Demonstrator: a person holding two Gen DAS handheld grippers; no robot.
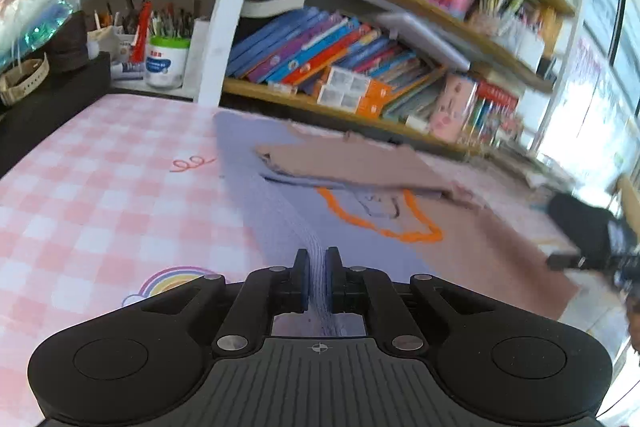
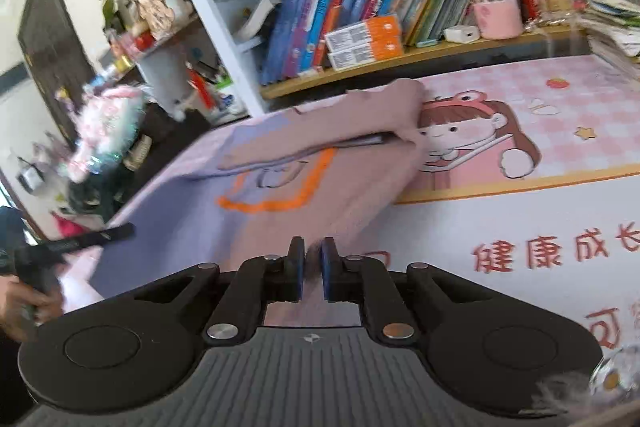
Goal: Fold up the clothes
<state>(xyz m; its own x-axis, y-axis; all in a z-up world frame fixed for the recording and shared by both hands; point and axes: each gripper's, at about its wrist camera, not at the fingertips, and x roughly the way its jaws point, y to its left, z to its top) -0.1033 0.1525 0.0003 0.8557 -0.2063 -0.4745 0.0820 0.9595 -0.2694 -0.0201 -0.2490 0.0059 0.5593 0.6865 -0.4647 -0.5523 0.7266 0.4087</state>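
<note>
Bookshelves [image 1: 400, 75] rise behind the shirt [image 1: 280, 211] both tongs pinch.

garment [image 2: 320, 195] lies on the mat [image 2: 520, 227], seemingly before the bookshelf [image 2: 400, 63]

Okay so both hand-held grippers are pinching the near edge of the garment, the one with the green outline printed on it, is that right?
Not quite: the outline on the garment is orange, not green, as both wrist views show. The left hand-held gripper and right hand-held gripper are pinching its near edge.
</note>
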